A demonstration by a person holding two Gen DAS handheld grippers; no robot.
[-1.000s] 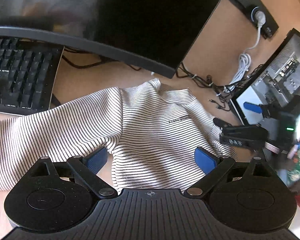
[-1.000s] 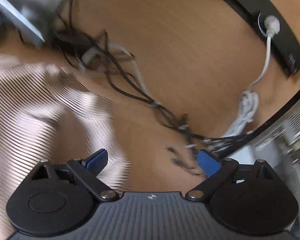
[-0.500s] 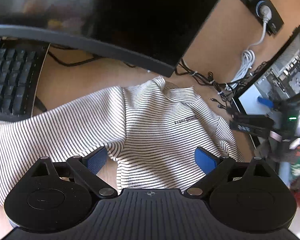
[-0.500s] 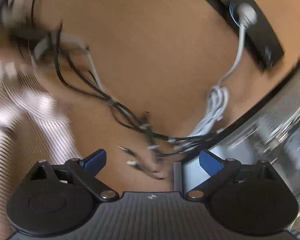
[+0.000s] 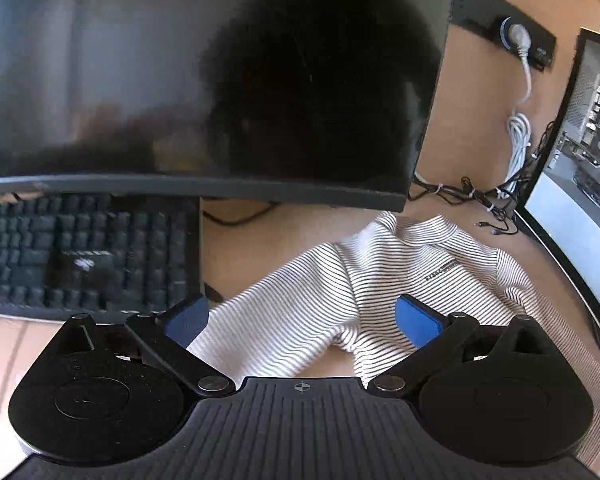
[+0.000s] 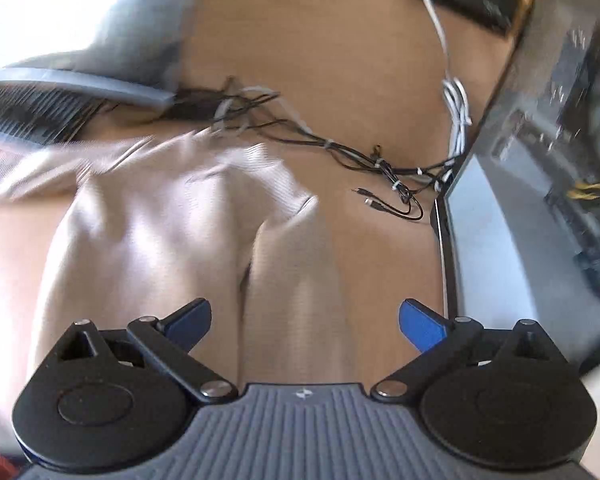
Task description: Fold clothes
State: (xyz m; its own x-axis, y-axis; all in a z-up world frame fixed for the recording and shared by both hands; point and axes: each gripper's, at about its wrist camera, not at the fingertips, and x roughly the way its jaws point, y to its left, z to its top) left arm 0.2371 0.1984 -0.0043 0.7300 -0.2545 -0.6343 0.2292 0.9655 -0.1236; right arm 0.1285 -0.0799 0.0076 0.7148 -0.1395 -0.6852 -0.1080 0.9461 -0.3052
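Note:
A white long-sleeved shirt with thin black stripes (image 5: 380, 280) lies spread on the wooden desk, collar towards the monitors. My left gripper (image 5: 302, 320) is open and empty, just above the shirt where a sleeve meets the body. In the right wrist view the shirt (image 6: 172, 240) is blurred; one sleeve (image 6: 296, 280) runs down between the fingers. My right gripper (image 6: 306, 320) is open and empty over that sleeve.
A dark monitor (image 5: 204, 80) overhangs a black keyboard (image 5: 84, 252) at the left. A second monitor (image 5: 580, 184) stands at the right, also in the right wrist view (image 6: 540, 200). Tangled cables (image 6: 340, 152) and a white cord (image 5: 518, 140) lie behind the shirt.
My left gripper has shifted left; the keyboard and monitor fill more of its view. My right gripper has swung back from the cables to above the shirt's sleeve. Both stay open.

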